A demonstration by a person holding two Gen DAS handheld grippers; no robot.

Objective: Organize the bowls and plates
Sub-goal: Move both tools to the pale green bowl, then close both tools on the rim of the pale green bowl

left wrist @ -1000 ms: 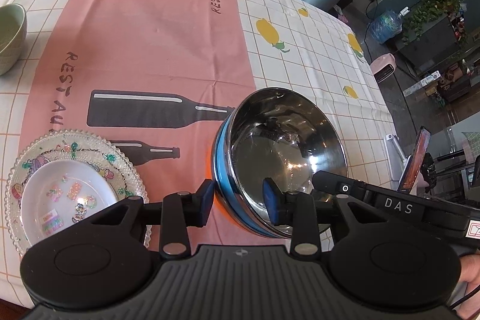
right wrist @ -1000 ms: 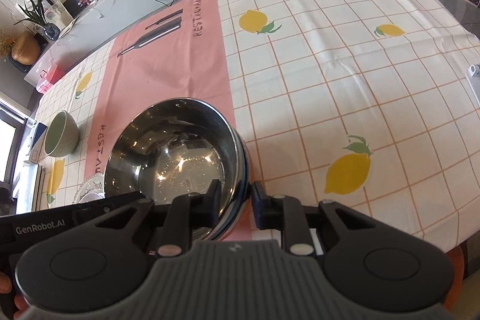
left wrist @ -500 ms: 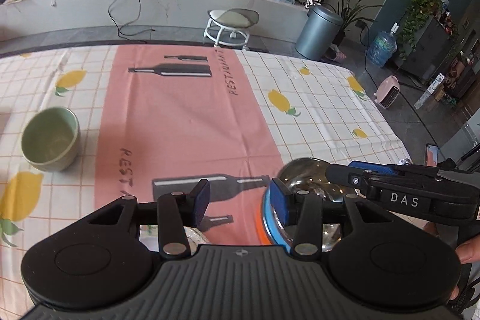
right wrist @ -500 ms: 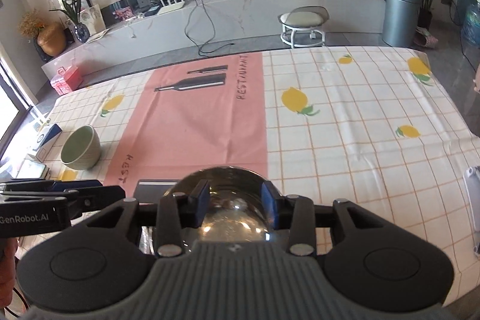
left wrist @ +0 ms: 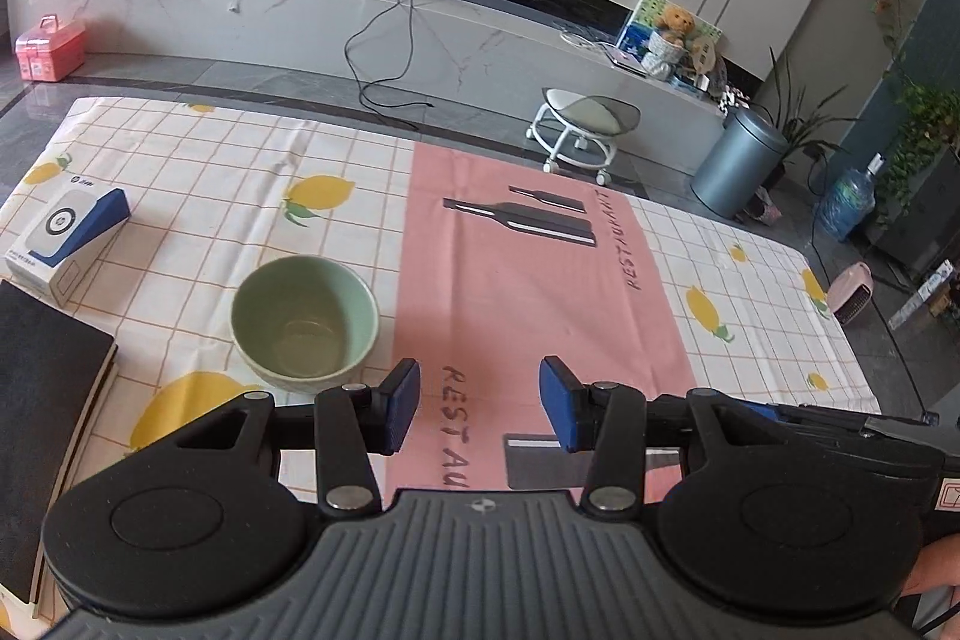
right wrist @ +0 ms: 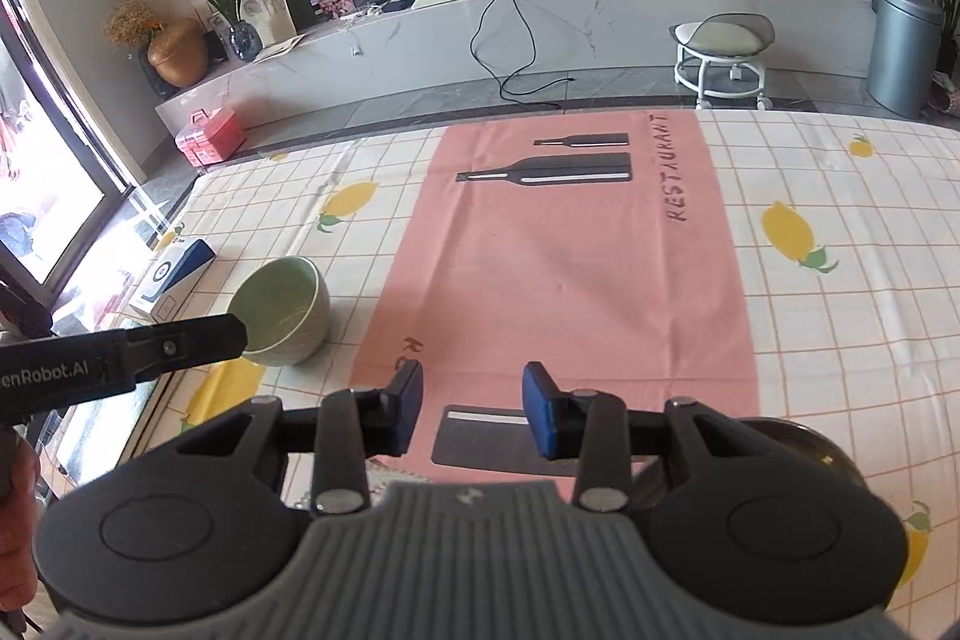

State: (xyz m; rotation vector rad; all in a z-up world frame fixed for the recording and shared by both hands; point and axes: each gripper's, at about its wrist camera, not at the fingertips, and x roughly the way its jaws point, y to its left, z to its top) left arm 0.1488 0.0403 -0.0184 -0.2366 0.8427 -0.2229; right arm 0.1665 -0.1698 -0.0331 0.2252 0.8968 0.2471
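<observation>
Both grippers are being held empty above the near table edge, between pick-ups.
The green bowl point(left wrist: 305, 321), standing left of the pink runner point(left wrist: 528, 292), is likely being targeted next; left gripper point(left wrist: 478, 413) and right gripper point(right wrist: 471, 415) are being kept wide-jawed.

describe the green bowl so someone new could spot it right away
Start at the pink strip down the tablecloth's middle; the green bowl sits upright just off its left edge, on the lemon checks. It is round and empty, unlike the white-and-blue box and black book further left.
</observation>
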